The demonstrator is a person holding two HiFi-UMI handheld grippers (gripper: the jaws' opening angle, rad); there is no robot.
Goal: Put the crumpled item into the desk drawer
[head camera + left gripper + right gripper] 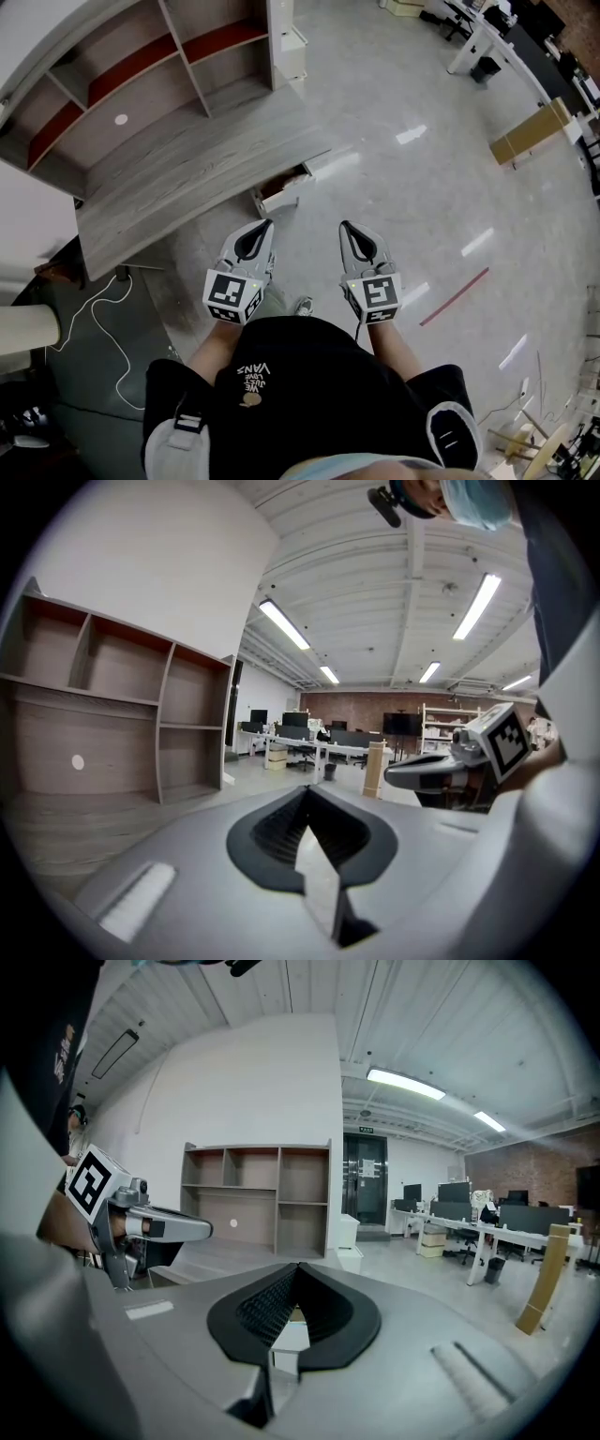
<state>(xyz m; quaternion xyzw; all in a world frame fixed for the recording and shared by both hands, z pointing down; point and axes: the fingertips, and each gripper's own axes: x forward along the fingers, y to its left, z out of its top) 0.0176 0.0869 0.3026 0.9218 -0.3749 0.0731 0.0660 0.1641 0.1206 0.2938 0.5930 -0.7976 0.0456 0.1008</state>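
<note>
Two things matter here. The desk (187, 173) fills the upper left of the head view, and its drawer (279, 195) pokes out ajar from the desk's lower edge, just above the left gripper (263, 230). That one's nearer. The right gripper (348, 229) sits off to the drawer's lower right. Both have jaws pressed together, nothing held. Crumpled item? Can't spot it for sure.

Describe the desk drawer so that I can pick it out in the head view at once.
Start from the long grey wood-grain desk that carries the open shelf unit, at the head view's upper left. Follow its front edge towards the right end, where a drawer sticks out over the shiny floor. It is the only part pulled out from the desk, with white walls round a dark inside.
</note>
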